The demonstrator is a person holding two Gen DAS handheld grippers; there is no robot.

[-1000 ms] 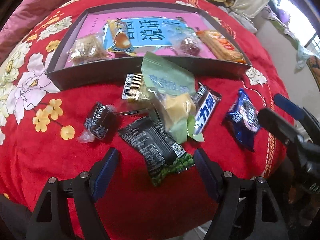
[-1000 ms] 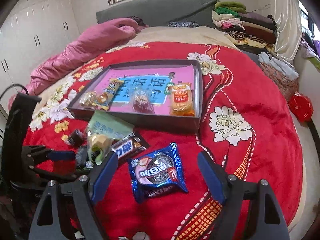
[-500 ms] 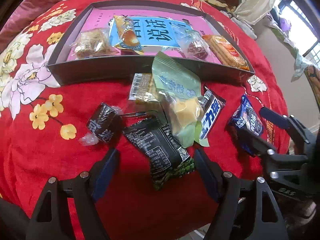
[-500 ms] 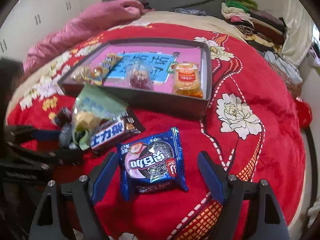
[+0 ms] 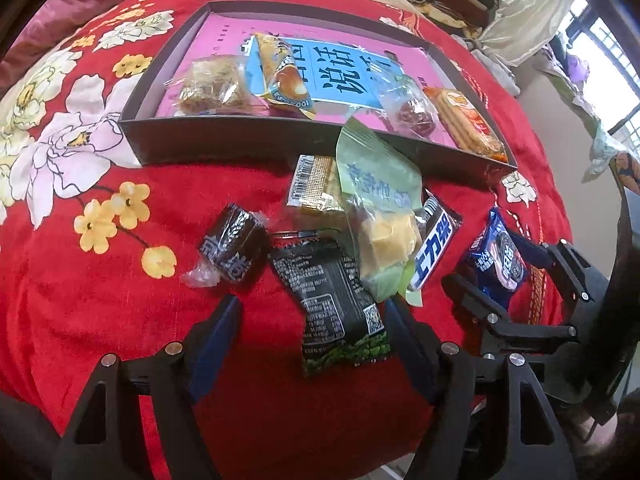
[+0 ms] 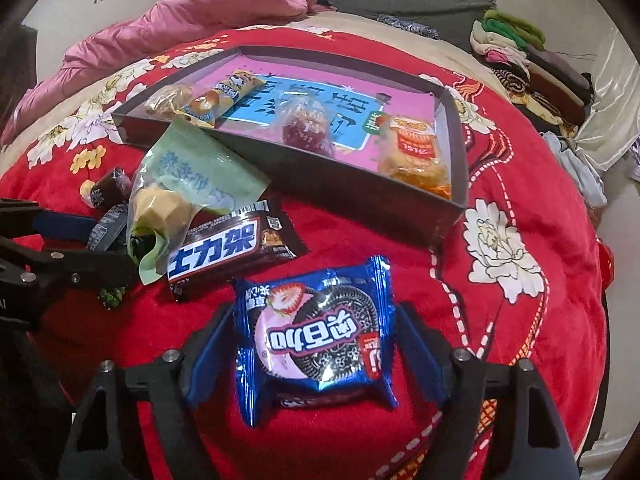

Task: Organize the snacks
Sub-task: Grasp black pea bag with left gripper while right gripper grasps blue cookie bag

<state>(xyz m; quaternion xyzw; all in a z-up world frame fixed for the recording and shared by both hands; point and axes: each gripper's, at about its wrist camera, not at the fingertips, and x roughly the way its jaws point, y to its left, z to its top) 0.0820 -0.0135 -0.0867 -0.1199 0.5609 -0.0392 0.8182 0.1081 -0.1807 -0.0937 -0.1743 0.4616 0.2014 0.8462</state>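
- Since one second earlier, the right gripper (image 6: 314, 344) has advanced until the blue foil cookie packet (image 6: 316, 338) lies between its spread fingers; the left gripper (image 5: 312, 332) has closed in on the black-and-green foil snack packet (image 5: 334, 304).
- Right gripper state: jaws wide apart, flanking the packet's crimped edges, not yet pinching. Left gripper state: also spread, holding nothing.
- Destination: dark shallow cardboard box with pink lining (image 6: 352, 184), beyond the loose snacks on the red floral bedspread (image 6: 540, 240); four snacks already lie inside.
- Risk: glossy foil may slide or buckle if the fingers close only on the loose crimps.
- Risk: soft bedding yields, so a low approach may snag fabric with the packet.
- Risk: the brown chocolate bar wrapper (image 6: 232, 248) lies just beside the packet and may be dragged.
- Risk: both grippers work near each other; collision is possible.
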